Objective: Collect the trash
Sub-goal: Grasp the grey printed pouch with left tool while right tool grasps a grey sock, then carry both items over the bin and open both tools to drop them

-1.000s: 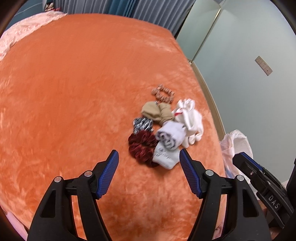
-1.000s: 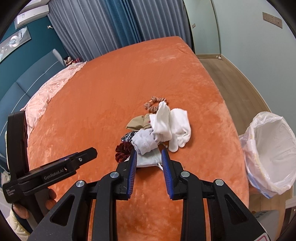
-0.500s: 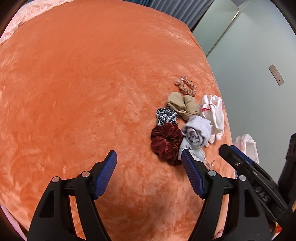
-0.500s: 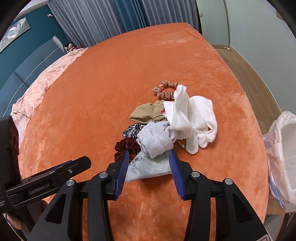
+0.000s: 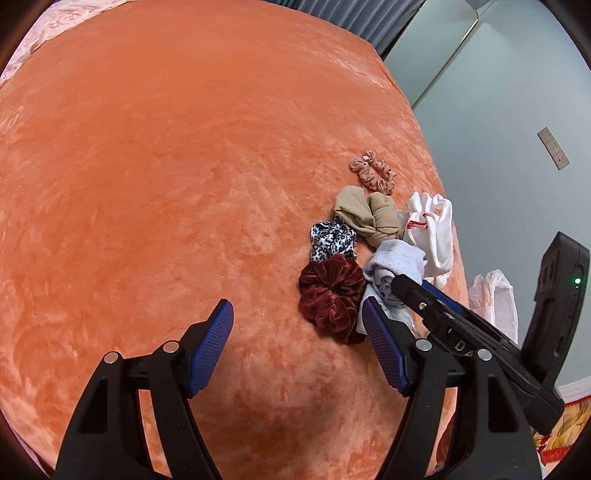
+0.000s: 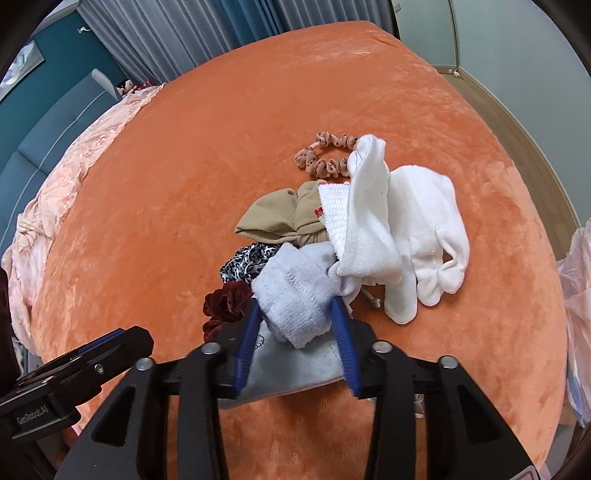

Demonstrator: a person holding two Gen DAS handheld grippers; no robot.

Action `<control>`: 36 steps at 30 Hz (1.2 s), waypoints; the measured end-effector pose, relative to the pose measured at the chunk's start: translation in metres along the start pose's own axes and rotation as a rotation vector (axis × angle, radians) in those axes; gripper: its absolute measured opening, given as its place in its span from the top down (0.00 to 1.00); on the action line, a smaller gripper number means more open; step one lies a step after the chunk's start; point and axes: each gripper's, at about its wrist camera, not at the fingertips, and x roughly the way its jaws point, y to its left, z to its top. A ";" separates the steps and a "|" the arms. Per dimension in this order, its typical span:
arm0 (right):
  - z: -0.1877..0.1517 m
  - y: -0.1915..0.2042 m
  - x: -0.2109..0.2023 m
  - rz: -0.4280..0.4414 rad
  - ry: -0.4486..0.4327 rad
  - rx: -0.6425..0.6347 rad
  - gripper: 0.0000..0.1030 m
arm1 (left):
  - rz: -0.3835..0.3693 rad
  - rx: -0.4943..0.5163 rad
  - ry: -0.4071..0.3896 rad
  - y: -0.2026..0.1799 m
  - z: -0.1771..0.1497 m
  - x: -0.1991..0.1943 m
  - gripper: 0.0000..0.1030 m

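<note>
We see an orange bedspread (image 6: 184, 192), curtains (image 6: 177, 33) upper left. Our right gripper (image 6: 295, 314) straddles the ribbed pale-grey sock (image 6: 295, 291), unclosed; left gripper (image 5: 297, 319) gapes.

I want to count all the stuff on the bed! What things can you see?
Blanket: one, orange, covering the bed.
Scrunchies: three; pink spotted farthest, black-and-white in the middle, dark red nearest.
Tan cloth: one, bunched, mid-pile.
White socks: a bundle, right of the pile.
Pale grey sock: one, rolled, front of the pile.
Bin bag: one, whitish, off the bed's right edge.
Left tongs: open, over bare blanket.
Right tongs: open around the pale grey sock.
</note>
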 end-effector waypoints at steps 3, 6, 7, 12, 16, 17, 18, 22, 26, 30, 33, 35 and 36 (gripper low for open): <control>-0.002 -0.003 -0.001 0.017 0.002 0.002 0.83 | -0.007 0.005 0.003 -0.004 -0.001 0.002 0.34; -0.003 -0.006 -0.011 0.032 -0.014 0.009 0.87 | -0.023 0.014 0.009 -0.010 -0.004 0.003 0.34; -0.003 -0.008 -0.015 0.039 -0.021 0.014 0.87 | -0.031 0.020 0.012 -0.013 -0.005 0.004 0.34; -0.001 -0.014 -0.046 0.054 -0.081 0.029 0.87 | -0.065 0.051 0.031 -0.032 -0.014 0.009 0.34; 0.002 -0.024 -0.075 0.057 -0.138 0.048 0.87 | -0.077 0.079 0.053 -0.050 -0.022 0.016 0.36; 0.003 -0.027 -0.082 0.056 -0.151 0.052 0.87 | -0.080 0.087 0.059 -0.055 -0.024 0.018 0.37; 0.003 -0.029 -0.089 0.054 -0.161 0.055 0.87 | -0.081 0.094 0.066 -0.060 -0.026 0.021 0.39; -0.001 -0.038 -0.107 0.046 -0.188 0.072 0.87 | -0.083 0.106 0.103 -0.071 -0.030 0.035 0.52; -0.008 -0.049 -0.119 0.033 -0.200 0.083 0.87 | -0.078 0.115 0.127 -0.079 -0.033 0.045 0.79; -0.015 -0.054 -0.125 0.029 -0.206 0.097 0.87 | -0.078 0.134 0.122 -0.087 -0.035 0.046 0.96; -0.019 -0.061 -0.131 0.030 -0.215 0.106 0.87 | -0.079 0.154 0.103 -0.094 -0.035 0.039 0.97; -0.020 -0.064 -0.134 0.033 -0.223 0.111 0.87 | -0.082 0.171 0.083 -0.101 -0.035 0.032 0.98; -0.020 -0.064 -0.136 0.034 -0.227 0.112 0.87 | -0.085 0.181 0.074 -0.104 -0.034 0.028 0.98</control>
